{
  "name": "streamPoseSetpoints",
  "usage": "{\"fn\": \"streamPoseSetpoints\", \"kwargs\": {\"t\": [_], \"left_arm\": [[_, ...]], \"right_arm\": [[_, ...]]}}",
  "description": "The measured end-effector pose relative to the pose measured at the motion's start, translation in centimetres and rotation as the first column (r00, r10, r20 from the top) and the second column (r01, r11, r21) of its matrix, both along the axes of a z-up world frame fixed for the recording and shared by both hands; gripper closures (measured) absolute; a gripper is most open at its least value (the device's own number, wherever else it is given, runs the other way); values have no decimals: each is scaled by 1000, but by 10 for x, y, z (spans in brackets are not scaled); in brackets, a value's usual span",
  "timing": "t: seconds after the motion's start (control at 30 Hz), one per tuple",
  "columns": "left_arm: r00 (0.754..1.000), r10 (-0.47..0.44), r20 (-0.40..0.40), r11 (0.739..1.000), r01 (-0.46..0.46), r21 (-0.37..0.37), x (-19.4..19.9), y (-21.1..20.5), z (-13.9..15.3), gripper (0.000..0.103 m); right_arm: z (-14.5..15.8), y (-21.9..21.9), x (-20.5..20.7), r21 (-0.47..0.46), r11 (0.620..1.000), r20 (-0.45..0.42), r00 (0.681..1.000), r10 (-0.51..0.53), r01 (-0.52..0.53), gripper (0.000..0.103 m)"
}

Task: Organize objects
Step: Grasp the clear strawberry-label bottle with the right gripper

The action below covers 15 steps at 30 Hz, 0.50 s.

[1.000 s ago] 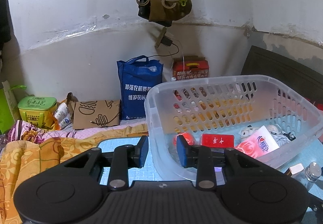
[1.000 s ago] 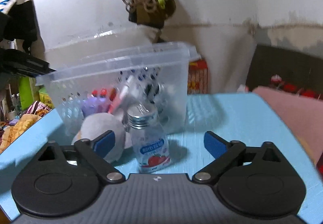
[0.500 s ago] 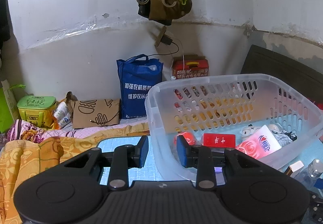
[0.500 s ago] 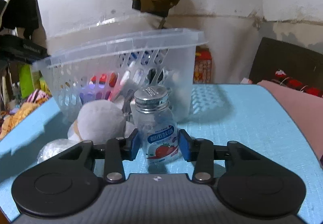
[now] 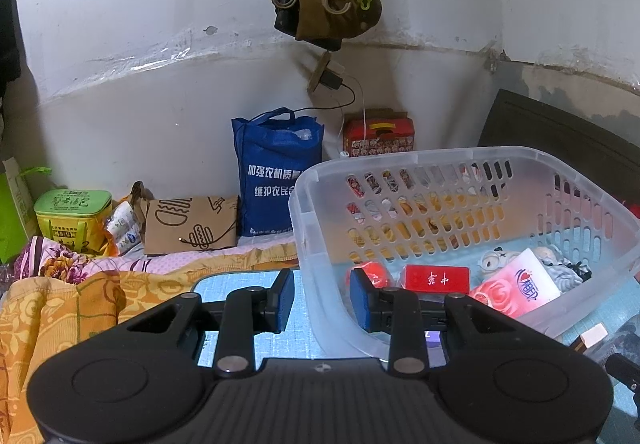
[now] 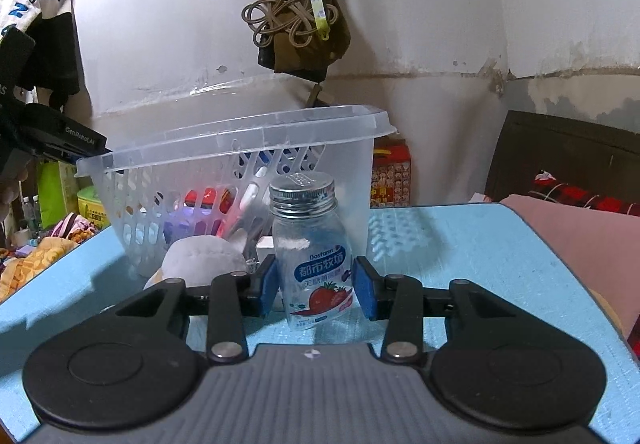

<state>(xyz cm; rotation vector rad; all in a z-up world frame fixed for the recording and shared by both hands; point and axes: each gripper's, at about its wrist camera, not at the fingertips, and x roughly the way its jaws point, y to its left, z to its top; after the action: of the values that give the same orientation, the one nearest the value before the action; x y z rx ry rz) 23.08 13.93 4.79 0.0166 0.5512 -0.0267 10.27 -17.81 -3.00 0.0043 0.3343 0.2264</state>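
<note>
In the right wrist view my right gripper (image 6: pixel 316 288) is shut on a small clear bottle (image 6: pixel 314 256) with a silver cap and a strawberry label. Its blue pads press both sides and the bottle stands upright above the blue mat (image 6: pixel 460 244). Behind it the clear plastic basket (image 6: pixel 240 132) sits tilted. In the left wrist view my left gripper (image 5: pixel 322 300) is shut on the near corner wall of the basket (image 5: pixel 460 164), one finger outside and one inside. In the basket lie a red box (image 5: pixel 437 279), a pink tissue pack (image 5: pixel 516 290) and small figures (image 5: pixel 494 258).
A white plush thing (image 6: pixel 204 256) lies left of the bottle. A blue bag (image 5: pixel 276 180), a red carton (image 5: pixel 378 132), a brown paper bag (image 5: pixel 190 224) and a green tin (image 5: pixel 72 216) line the wall. An orange blanket (image 5: pixel 60 304) is at the left, pink cloth (image 6: pixel 580 236) at the right.
My right gripper's jaws went from wide open to shut on the bottle, which now sits a little higher in view. The left gripper and the basket have not moved.
</note>
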Motion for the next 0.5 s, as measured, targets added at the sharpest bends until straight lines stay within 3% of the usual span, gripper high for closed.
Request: {"fn": "streamPoseSetpoints", "kwargs": {"t": [0.5], "left_arm": [[1000, 0, 1, 1000, 0, -3, 2, -1, -1, 67]], "right_arm": [[2, -1, -8, 13, 1000, 62, 998, -18, 17, 59]]}}
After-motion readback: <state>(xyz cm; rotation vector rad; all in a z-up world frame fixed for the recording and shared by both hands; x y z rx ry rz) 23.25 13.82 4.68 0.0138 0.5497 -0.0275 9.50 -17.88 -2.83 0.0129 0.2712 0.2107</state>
